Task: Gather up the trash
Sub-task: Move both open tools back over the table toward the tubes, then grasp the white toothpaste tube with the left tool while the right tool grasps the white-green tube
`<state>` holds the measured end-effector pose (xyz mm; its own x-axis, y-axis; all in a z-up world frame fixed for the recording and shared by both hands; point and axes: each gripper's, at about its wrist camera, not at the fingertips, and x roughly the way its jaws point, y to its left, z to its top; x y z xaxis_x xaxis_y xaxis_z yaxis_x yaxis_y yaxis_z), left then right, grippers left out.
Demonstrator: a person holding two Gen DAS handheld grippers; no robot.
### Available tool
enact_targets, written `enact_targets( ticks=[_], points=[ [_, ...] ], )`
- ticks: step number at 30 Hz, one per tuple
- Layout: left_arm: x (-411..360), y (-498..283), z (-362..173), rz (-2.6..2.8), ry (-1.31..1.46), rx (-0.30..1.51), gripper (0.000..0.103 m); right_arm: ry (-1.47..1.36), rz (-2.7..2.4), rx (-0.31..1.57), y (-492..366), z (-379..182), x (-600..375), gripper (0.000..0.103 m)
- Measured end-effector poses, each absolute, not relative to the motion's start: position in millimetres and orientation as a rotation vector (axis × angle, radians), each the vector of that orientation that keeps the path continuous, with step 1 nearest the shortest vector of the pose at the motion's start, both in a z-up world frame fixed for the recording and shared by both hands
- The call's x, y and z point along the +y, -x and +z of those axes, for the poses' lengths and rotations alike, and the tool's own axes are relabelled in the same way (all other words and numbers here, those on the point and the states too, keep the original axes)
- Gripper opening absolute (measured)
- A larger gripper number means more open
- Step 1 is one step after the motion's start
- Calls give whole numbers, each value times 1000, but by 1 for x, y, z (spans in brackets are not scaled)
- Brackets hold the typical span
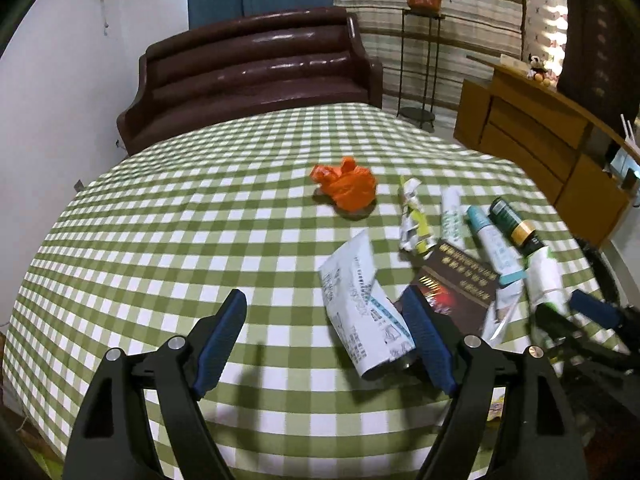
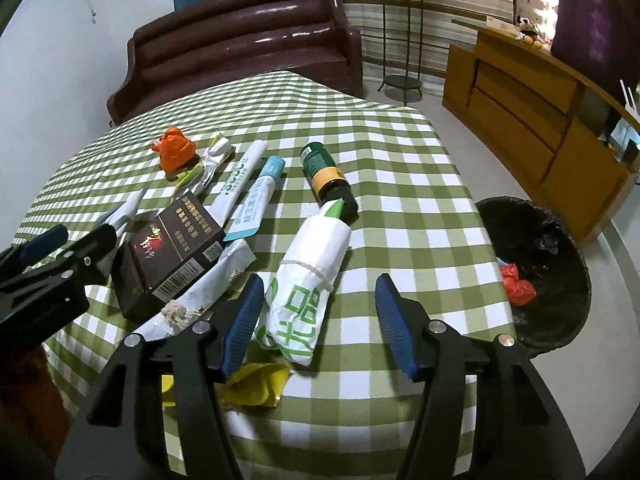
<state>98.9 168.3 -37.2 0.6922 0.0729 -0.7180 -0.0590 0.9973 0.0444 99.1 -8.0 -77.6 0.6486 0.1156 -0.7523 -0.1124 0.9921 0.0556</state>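
Trash lies scattered on a green checked tablecloth (image 1: pixel 160 240). My left gripper (image 1: pixel 324 306) is open above it. A white printed wrapper (image 1: pixel 360 312) lies between its fingers, close against the right-hand pad, and the other pad stands well away. Farther off sits a crumpled orange bag (image 1: pixel 346 186). My right gripper (image 2: pixel 320 286) is open around a white-and-green paper bag (image 2: pixel 308 292), which lies on the cloth beside the left-hand pad with a wide gap on the other side. A black-lined bin (image 2: pixel 560 320) stands at the right, off the table, with red trash (image 2: pixel 518 284) inside.
A dark box (image 2: pixel 172 248), several tubes (image 2: pixel 256 200), a dark bottle (image 2: pixel 328 176) and a yellow wrapper (image 2: pixel 256 384) lie on the cloth. My left gripper (image 2: pixel 86 236) shows at the left of the right wrist view. A brown sofa (image 1: pixel 256 68) and a wooden cabinet (image 1: pixel 540 140) stand behind.
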Motion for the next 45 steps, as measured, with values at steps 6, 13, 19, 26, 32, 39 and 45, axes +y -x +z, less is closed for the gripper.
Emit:
enact_targets(
  ticks=[6,13,19,26,32,39,45],
  points=[
    [189,-95,-45,107,-16,828,78,-12,126,845,-97,-73,-16,57],
    [186,-103,-49,79,-41,830,78,-1,126,849,-98,-74,-15,57],
    [191,-109,-56,36,-16,871,58,7,138,861,-100,-78,-10,42],
    [187,-108,-60,-10,-34,872,30,16,136,851,-98,-79,-11,37],
    [187,-100,-56,-6,-28,847,29,5,152,836,-92,-75,-15,36],
    [184,-86,-38,-3,-19,801,29,6,172,807,-82,-68,-21,34],
    [176,-86,-38,-5,-30,811,29,26,203,855,-82,-79,-17,37]
  ],
)
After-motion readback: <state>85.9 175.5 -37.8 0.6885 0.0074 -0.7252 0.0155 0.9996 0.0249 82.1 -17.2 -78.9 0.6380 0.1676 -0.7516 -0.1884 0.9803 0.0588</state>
